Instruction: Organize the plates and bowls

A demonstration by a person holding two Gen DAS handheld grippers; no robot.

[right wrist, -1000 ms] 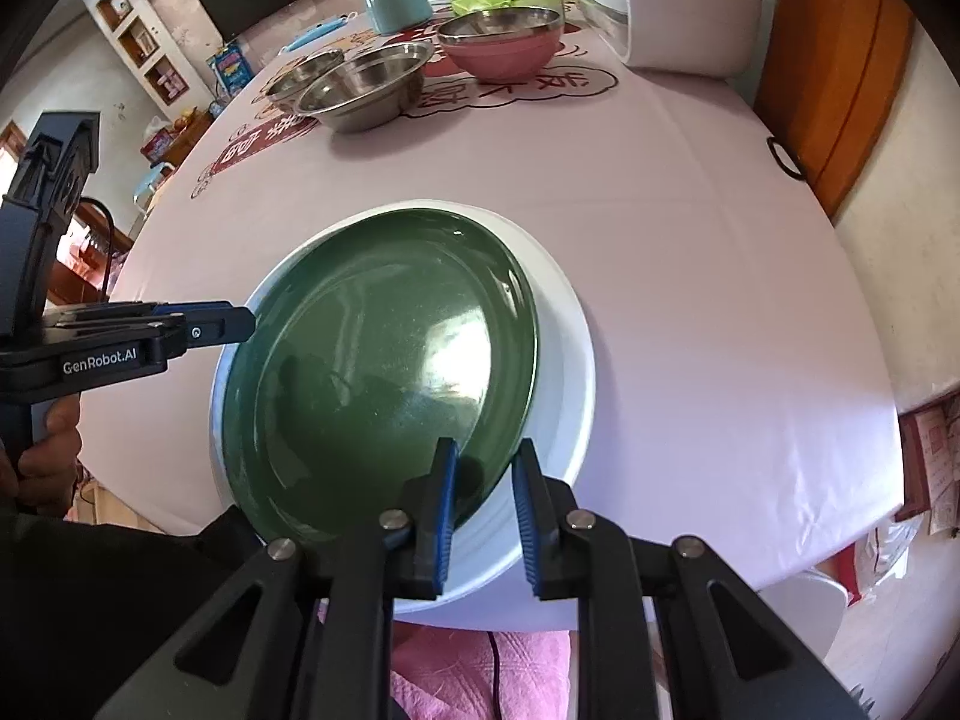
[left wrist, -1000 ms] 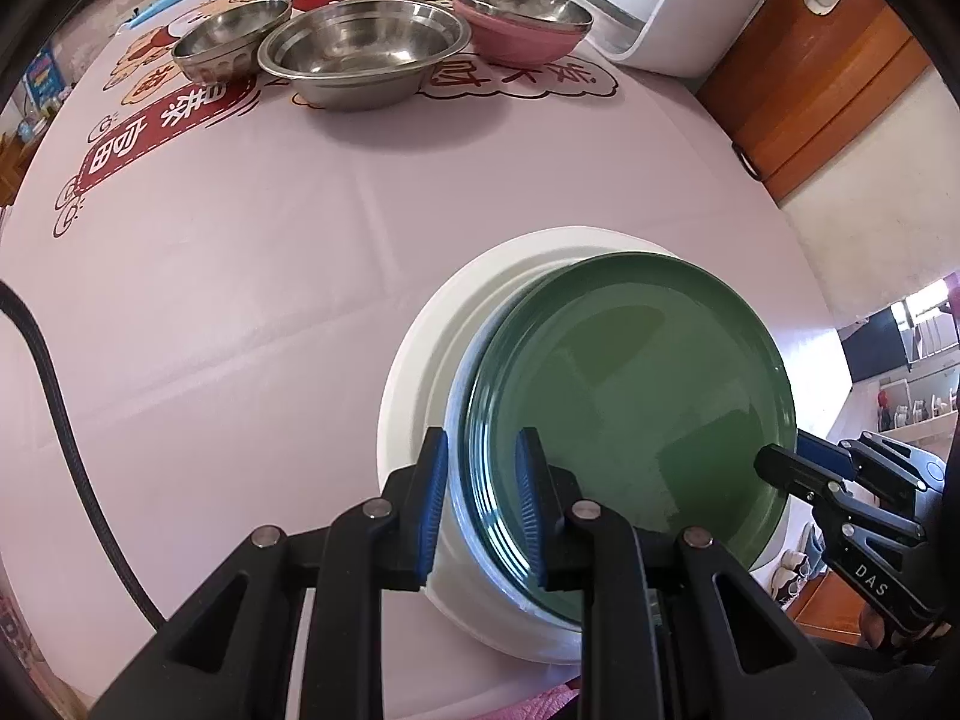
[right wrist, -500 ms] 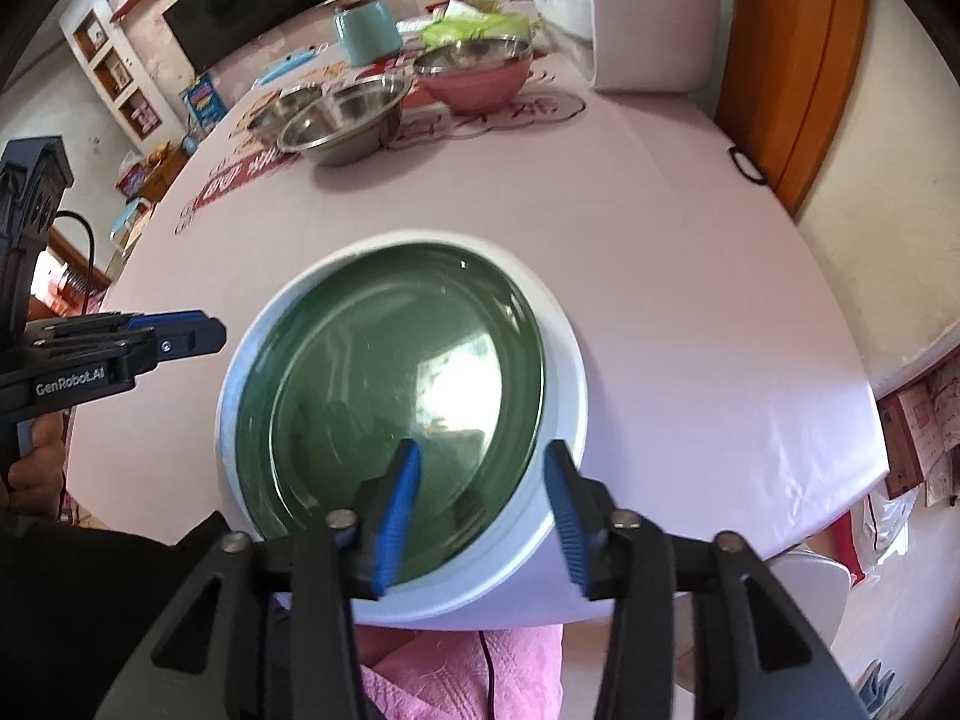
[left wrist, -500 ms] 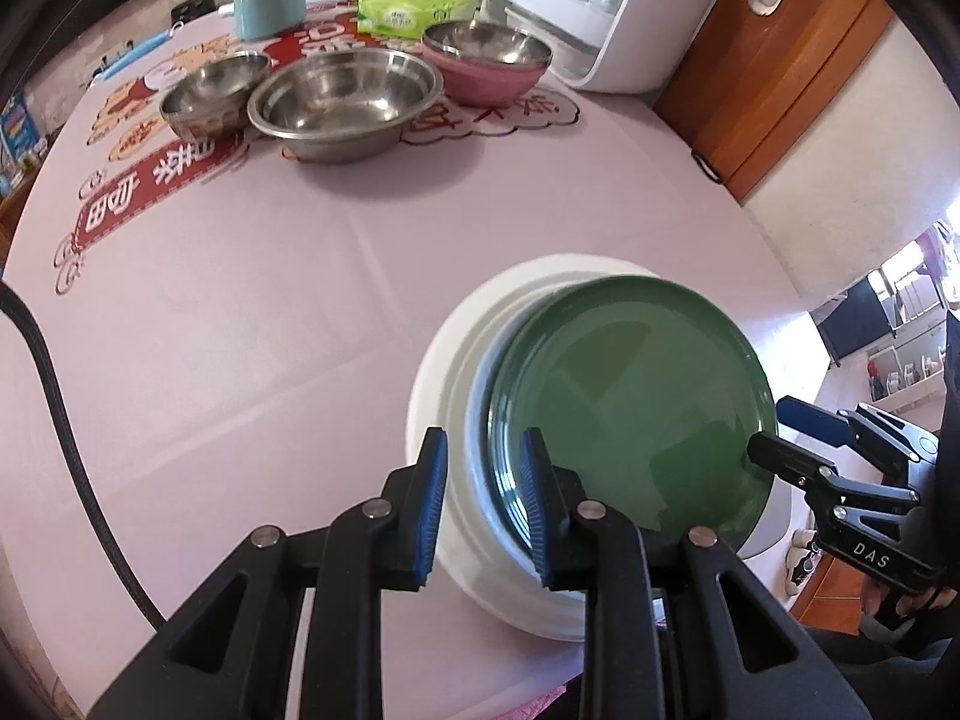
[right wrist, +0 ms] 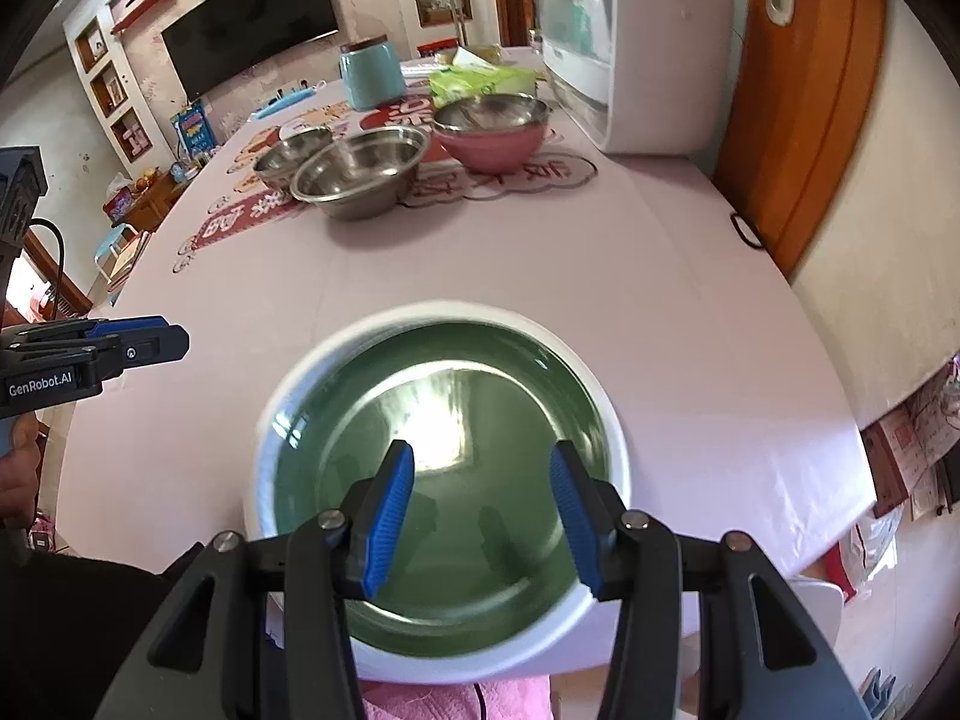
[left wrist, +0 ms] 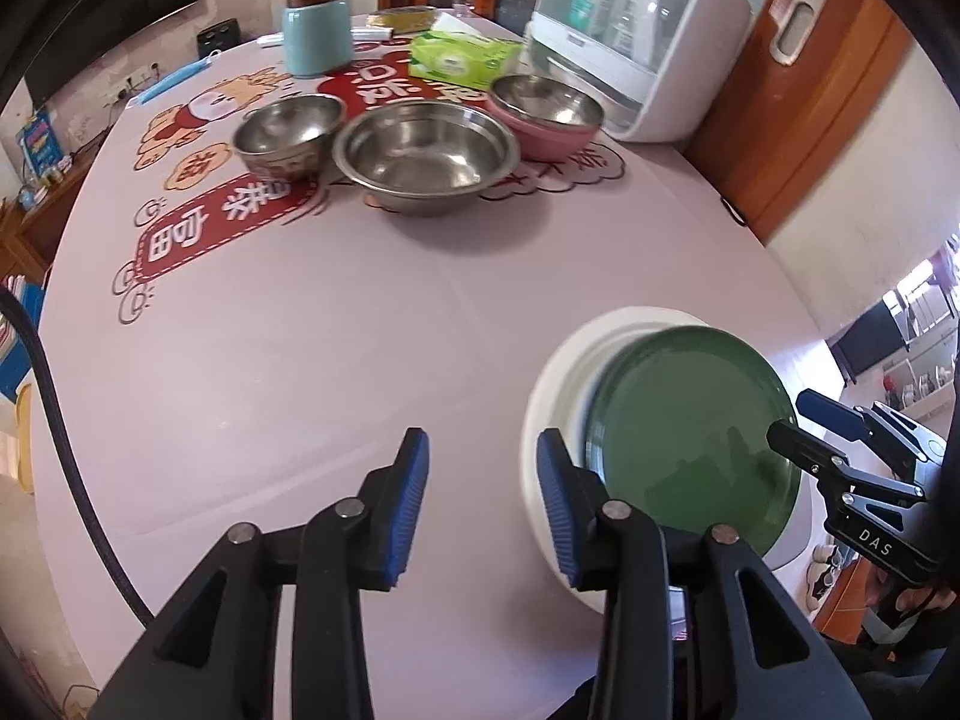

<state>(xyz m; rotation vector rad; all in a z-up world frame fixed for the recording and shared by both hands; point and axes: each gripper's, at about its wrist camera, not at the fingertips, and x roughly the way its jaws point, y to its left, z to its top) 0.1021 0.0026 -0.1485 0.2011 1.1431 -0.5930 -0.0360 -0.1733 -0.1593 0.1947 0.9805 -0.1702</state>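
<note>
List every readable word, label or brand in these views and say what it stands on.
"GenRobot.AI": side of the left tongs.
"DAS": side of the right tongs.
Large red and white Chinese characters: tablecloth, seen upside down, not reliably readable.
Print on the green tissue pack: too blurred.

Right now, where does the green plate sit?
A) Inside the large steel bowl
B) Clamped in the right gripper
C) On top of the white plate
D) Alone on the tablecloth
C: the green plate lies on the white plate, whose rim shows around it, while the right gripper hovers open above it and the left gripper is open beside the stack.
</note>
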